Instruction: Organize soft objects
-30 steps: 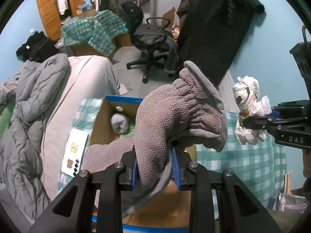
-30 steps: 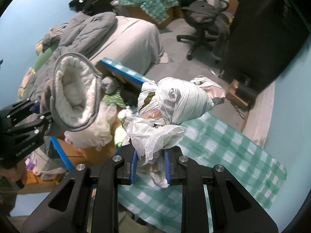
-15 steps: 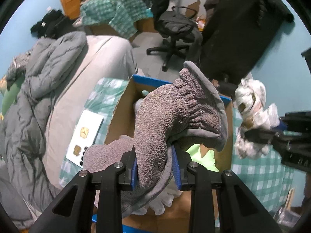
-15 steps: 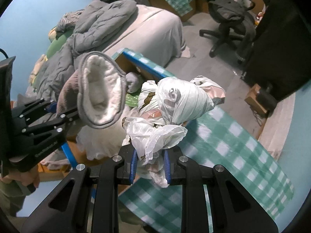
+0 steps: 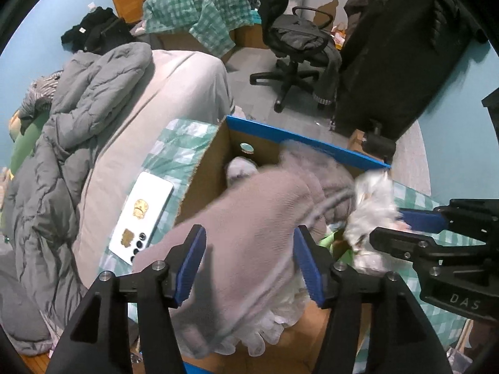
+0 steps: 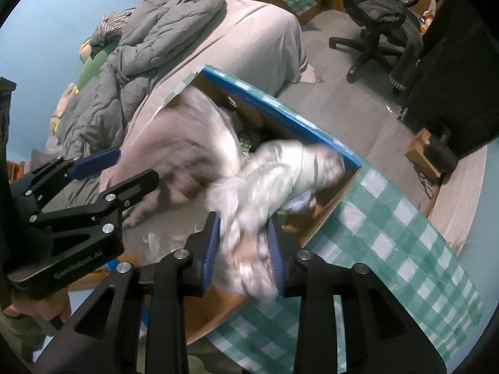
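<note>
A grey fleece glove [image 5: 265, 212] shows blurred between the wide-apart pads of my left gripper [image 5: 249, 263], whose jaws are opening; it is dropping into the blue-rimmed cardboard box [image 5: 312, 141]. In the right wrist view a knotted white plastic bag bundle [image 6: 280, 168] is blurred between the pads of my right gripper [image 6: 243, 249], whose jaws are also opening above the box [image 6: 280, 109]. The pads no longer pinch it. The glove [image 6: 174, 143] and left gripper [image 6: 137, 163] lie to its left. The right gripper [image 5: 388, 226] reaches in from the right beside the bag [image 5: 371, 205].
The box holds a rolled grey sock [image 5: 240, 168], white frilly fabric [image 5: 280, 318] and something green [image 5: 330, 240]. A white phone [image 5: 142, 215] lies on the green checked cloth [image 6: 389, 233]. A bed with a grey duvet [image 5: 78, 124] is at left, an office chair [image 5: 296, 40] behind.
Both grippers sank over the box and their jaws spread. The glove and the bag bundle, firmly pinched before, now slip down blurred toward the box.
</note>
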